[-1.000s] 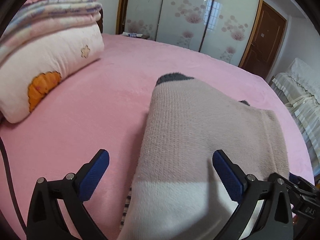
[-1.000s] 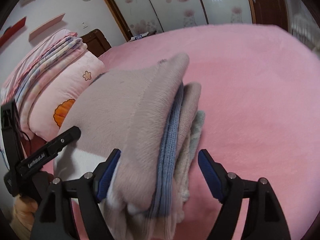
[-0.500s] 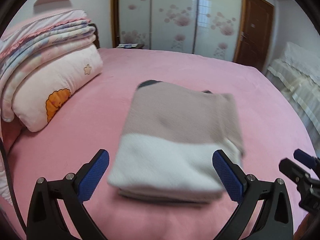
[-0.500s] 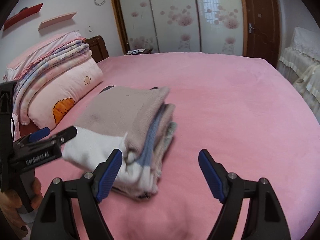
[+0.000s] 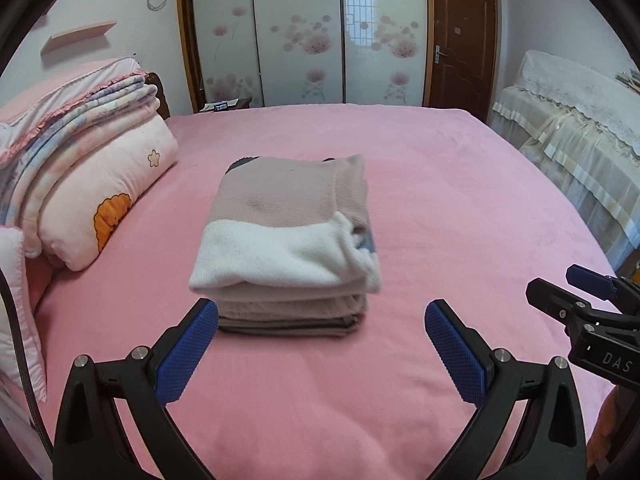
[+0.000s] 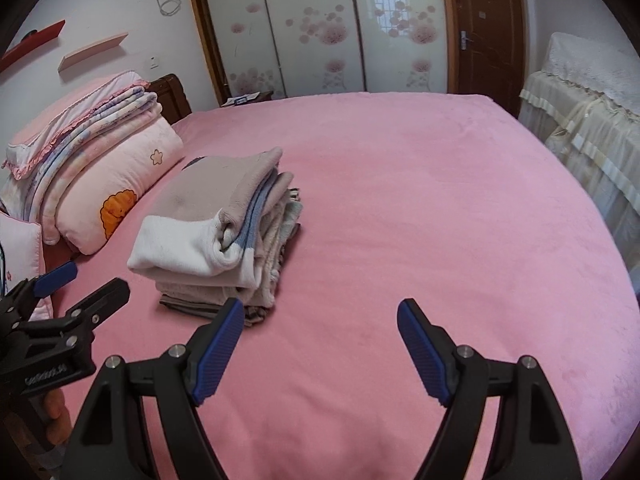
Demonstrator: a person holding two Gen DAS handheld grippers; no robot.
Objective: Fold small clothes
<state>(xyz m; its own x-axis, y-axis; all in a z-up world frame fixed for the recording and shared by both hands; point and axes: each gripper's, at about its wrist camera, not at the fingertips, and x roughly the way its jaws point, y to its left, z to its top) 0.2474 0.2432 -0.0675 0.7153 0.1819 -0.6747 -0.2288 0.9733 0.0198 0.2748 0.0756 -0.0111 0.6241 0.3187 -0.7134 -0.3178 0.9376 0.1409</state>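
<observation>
A stack of folded small clothes (image 5: 290, 236) lies on the pink bed (image 5: 440, 184); the top piece is mauve with a white band, with grey and striped pieces under it. It also shows in the right wrist view (image 6: 224, 232). My left gripper (image 5: 322, 316) is open and empty, just in front of the stack. My right gripper (image 6: 320, 316) is open and empty, in front and to the right of the stack. Each gripper shows in the other's view, the right one (image 5: 592, 304) and the left one (image 6: 76, 296), and both are clear of the clothes.
A pink pillow with an orange print (image 5: 108, 196) and folded quilts (image 5: 68, 108) are piled left of the stack. A cloth-covered piece of furniture (image 5: 572, 132) stands beyond the bed's right edge. Wardrobe doors (image 5: 304, 32) and a brown door (image 5: 460, 36) are at the back.
Both grippers have pulled back from the folded stack, which had been right between the jaws. The stack now lies free on the bed, farther off and whole in view.
</observation>
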